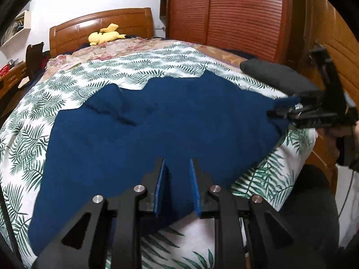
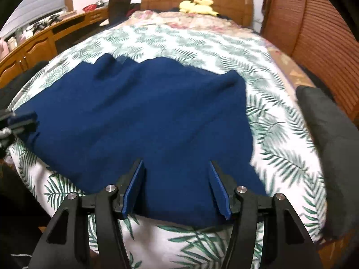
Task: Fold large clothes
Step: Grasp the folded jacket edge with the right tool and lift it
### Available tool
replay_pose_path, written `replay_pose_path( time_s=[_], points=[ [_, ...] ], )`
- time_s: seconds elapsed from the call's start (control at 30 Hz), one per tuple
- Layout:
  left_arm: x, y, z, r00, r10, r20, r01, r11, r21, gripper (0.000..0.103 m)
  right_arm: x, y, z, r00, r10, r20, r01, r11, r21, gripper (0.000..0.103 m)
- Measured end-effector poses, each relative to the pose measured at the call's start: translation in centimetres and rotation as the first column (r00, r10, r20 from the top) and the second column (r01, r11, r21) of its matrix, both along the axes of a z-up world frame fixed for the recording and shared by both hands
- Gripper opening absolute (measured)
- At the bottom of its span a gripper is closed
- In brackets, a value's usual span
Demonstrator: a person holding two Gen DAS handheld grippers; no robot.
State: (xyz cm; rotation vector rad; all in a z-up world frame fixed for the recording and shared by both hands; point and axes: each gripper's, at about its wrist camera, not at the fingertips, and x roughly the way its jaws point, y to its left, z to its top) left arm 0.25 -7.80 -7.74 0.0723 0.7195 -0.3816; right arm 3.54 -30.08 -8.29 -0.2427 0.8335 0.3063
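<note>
On the bed, a navy garment (image 1: 161, 130) lies spread flat over the leaf-print cover (image 1: 29, 134), near the foot end. Left wrist view: left gripper (image 1: 177, 163) over the garment's near edge, jaws set apart with a narrow gap and cloth showing between the pads, nothing pinched. Only this view shows the right gripper (image 1: 282, 112) side-on at the garment's right corner; its fingers sit at the cloth, closure can't be read there. Right wrist view settles it: right gripper (image 2: 177, 165) spread wide over the garment (image 2: 143, 116), holding nothing. That view alone shows the desk (image 2: 44, 38) along the left wall; left gripper (image 2: 20, 121) is a blur at the garment's left corner. Yellow plush (image 2: 198, 5) by the headboard in both views.
</note>
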Motion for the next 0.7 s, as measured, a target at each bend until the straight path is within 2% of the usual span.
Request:
replay_pose_path(
  time_s=[0.1,0.17,0.33,0.43,0.53,0.6,0.7],
  points=[
    [0.3,-0.5,-0.6,1.000,0.004,0.000,-0.004,1.000,0.015,0.020,-0.4,-1.2,0.4,0.999,-0.031,0.016,0.031,1.000,0.003,0.062],
    [0.4,-0.6,-1.0,1.000,0.008,-0.008,-0.008,1.000,0.009,0.020,-0.4,-2.0,0.3,0.999,-0.040,0.000,0.040,0.999,0.035,0.062],
    [0.4,-0.7,-1.2,1.000,0.007,-0.010,-0.007,1.000,0.012,0.020,-0.3,-2.8,-0.2,0.998,-0.069,-0.009,0.070,0.997,0.038,0.064],
    [0.5,-0.7,-1.2,1.000,0.005,-0.012,-0.004,1.000,0.008,0.020,0.3,-3.1,-0.8,0.995,-0.104,-0.013,0.104,0.994,0.014,0.068],
    [0.6,-0.6,-1.3,1.000,0.002,-0.014,-0.002,1.000,0.006,0.020,1.0,-3.5,-1.4,0.990,-0.141,-0.019,0.141,0.990,-0.007,0.078],
    [0.6,-0.5,-1.2,1.000,-0.001,-0.012,0.001,1.000,0.007,0.020,1.3,-4.0,-1.9,0.986,-0.164,-0.041,0.164,0.986,0.002,0.083],
    [0.6,-0.4,-1.3,1.000,-0.002,-0.013,0.002,1.000,0.007,0.020,2.0,-5.2,-2.8,0.976,-0.187,-0.114,0.196,0.978,0.075,0.085]
  ],
)
